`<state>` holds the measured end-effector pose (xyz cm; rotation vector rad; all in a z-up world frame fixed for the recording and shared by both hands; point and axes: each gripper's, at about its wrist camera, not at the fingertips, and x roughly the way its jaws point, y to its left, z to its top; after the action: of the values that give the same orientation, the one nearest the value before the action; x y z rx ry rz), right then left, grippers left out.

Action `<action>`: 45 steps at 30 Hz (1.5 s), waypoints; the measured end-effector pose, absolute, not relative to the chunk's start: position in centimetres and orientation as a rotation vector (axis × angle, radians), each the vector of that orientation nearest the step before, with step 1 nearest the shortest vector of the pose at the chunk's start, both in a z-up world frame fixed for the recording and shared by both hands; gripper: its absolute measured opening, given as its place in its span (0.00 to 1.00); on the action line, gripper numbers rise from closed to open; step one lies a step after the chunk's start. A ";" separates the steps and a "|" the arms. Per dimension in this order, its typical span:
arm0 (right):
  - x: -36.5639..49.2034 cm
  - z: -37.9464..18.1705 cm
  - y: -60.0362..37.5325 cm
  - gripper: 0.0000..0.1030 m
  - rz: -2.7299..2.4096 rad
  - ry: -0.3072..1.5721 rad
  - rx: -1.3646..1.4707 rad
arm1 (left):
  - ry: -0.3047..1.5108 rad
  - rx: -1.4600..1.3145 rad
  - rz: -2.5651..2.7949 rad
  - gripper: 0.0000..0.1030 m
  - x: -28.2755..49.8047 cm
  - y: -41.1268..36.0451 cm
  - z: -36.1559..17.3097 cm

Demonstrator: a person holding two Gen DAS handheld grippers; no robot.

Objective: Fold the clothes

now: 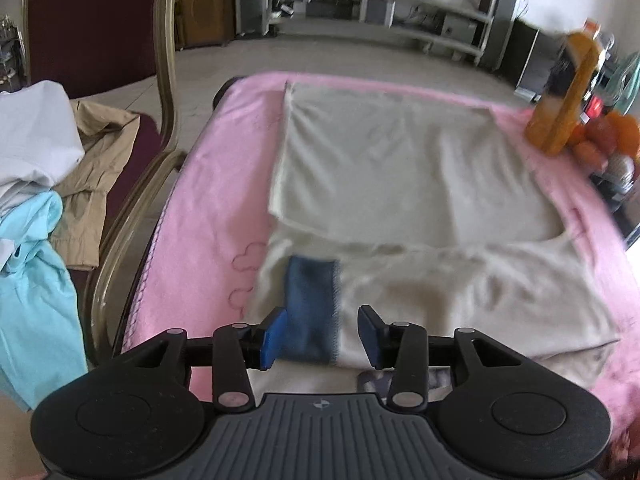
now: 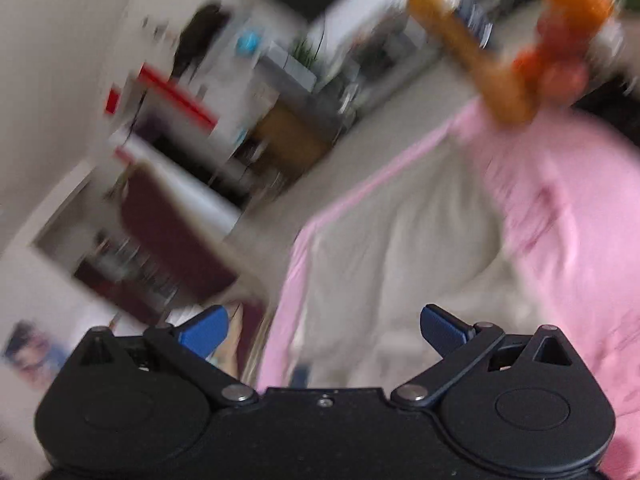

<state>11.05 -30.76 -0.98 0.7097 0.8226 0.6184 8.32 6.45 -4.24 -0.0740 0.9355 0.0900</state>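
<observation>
Cream garment [image 1: 416,168] on pink blanket [image 1: 208,208]

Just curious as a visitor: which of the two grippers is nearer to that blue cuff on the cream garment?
Left. The left gripper sits open right at the blue cuff, its fingers on either side. The right gripper, also open, is over the cream garment; no cuff lies between its fingers.

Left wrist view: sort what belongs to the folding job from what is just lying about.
Job:
cream garment with blue cuff
pink cover under it
left tool, open
clothes pile on the chair

Lying about:
orange bottle
fruit
shelving
</observation>
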 end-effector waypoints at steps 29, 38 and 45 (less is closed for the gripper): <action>18.3 -13.4 -30.8 0.00 0.186 1.030 0.690 | 0.957 0.102 0.098 0.39 11.3 3.4 -9.3; 12.8 -10.6 -35.7 0.03 -0.084 0.931 0.605 | 0.929 0.063 0.139 0.29 8.4 5.6 -7.2; 11.9 -11.9 -33.4 0.04 0.159 1.042 0.684 | 0.968 -0.008 0.107 0.38 8.6 5.9 -7.9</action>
<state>11.91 -33.41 -11.89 0.6840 1.0422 0.1587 8.64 5.95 -7.88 -0.0076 0.9679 0.1074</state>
